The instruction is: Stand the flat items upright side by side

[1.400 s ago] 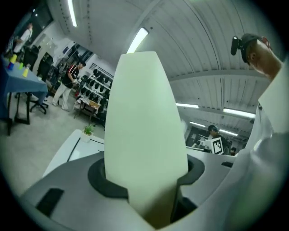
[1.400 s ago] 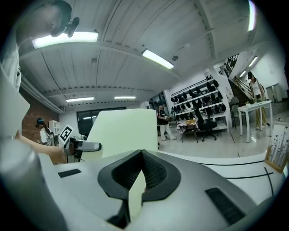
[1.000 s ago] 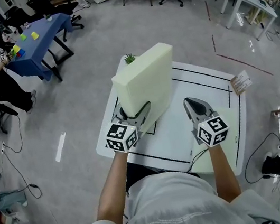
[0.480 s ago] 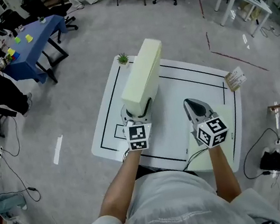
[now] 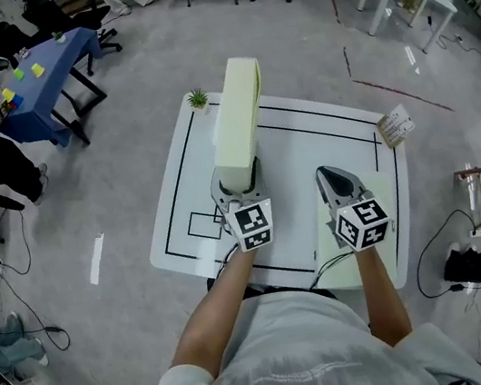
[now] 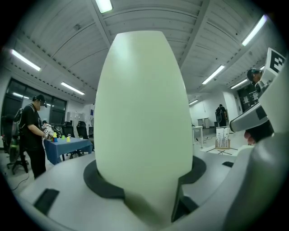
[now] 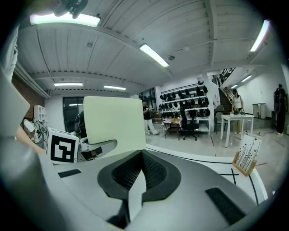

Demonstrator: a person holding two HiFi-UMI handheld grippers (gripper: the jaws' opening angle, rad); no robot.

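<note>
White table (image 5: 293,178) with black outlines, open workroom floor around it: left of middle, the left gripper (image 5: 239,183) is clamped on the near end of a thick, pale cream-green foam slab (image 5: 238,127). The slab is plain and smooth and is held upright on its long edge, its far end near a small potted plant (image 5: 197,99) at the far-left corner. Further right and apart from it, the right gripper (image 5: 338,181) has its jaws fully together on nothing, above a second pale slab (image 5: 327,255) lying flat by the table's near right edge.
</note>
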